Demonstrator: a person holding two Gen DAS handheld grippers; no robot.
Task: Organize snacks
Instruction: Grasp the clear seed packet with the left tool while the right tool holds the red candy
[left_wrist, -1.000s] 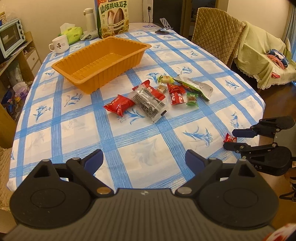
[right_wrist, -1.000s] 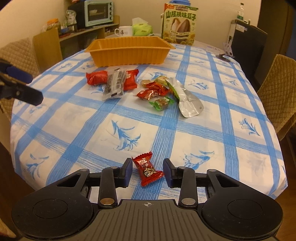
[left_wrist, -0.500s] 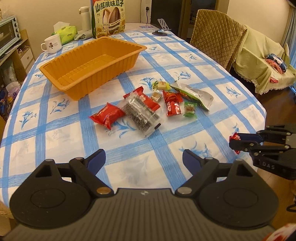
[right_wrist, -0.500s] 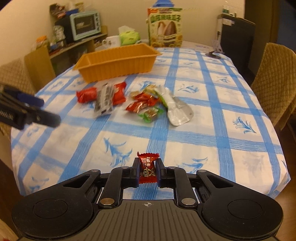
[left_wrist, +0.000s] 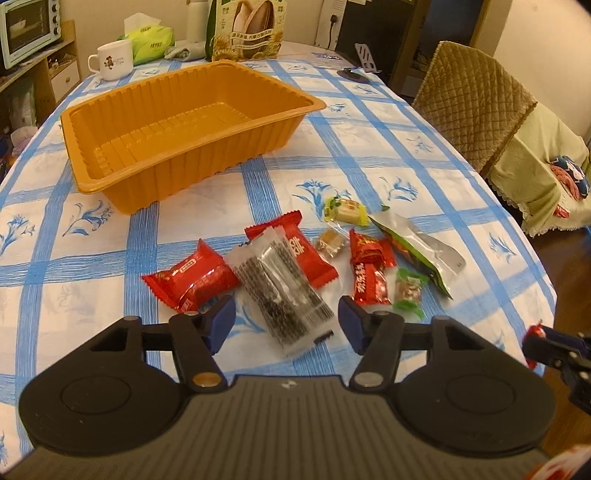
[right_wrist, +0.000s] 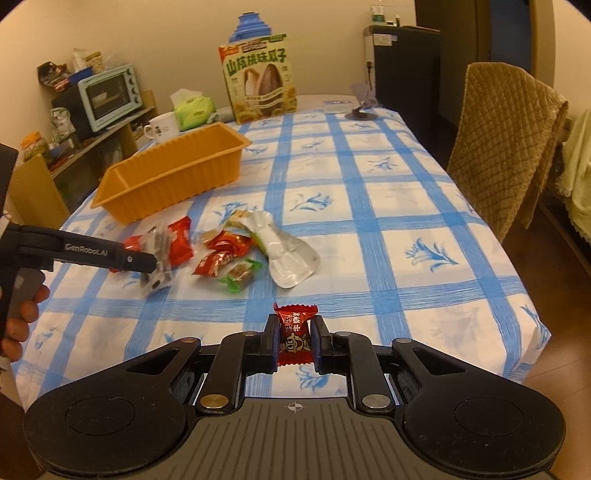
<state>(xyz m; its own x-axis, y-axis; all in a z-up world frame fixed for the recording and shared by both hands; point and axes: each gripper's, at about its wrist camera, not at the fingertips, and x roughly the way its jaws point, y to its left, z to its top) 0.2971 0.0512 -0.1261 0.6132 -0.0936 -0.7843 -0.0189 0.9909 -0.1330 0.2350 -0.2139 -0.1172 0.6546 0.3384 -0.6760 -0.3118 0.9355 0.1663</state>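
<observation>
Table w/ blue-check cloth (left_wrist: 110, 258) fills both views. Orange tray (left_wrist: 184, 122) sits on far-left part of it, nothing inside. Big sunflower-seed bag (right_wrist: 258, 85) stands upright at far end, white mug (left_wrist: 112, 59) and green tissue pack (left_wrist: 149, 40) near it; quilted chair (right_wrist: 506, 147) on the right side.

Snack pile lies mid-table, nearer than tray and apart from it: clear pack of dark seeds (left_wrist: 280, 288) lying partly over a red packet (left_wrist: 299, 251), another red packet (left_wrist: 192, 277) just left of it, silver-green pouch (left_wrist: 417, 251) on the right, two small red candies (left_wrist: 369, 269) touching each other, green-wrapped candy (left_wrist: 408, 290) just right of them, yellow-green candy (left_wrist: 345, 210) and a small clear-wrapped brown one (left_wrist: 330, 242) on the far side.

Your left gripper (left_wrist: 284, 325) is over the near end of the clear seed pack; jaws have just been closing, still spread w/ pack end btwn them, pads not on it. Your hand (right_wrist: 18, 321) shows at left edge in right wrist view.

Your right gripper (right_wrist: 295, 343) is pinching a small red candy (right_wrist: 295, 332), jaws pressed onto both its sides, candy upright and off the cloth, near table's near edge, well apart from tray.
</observation>
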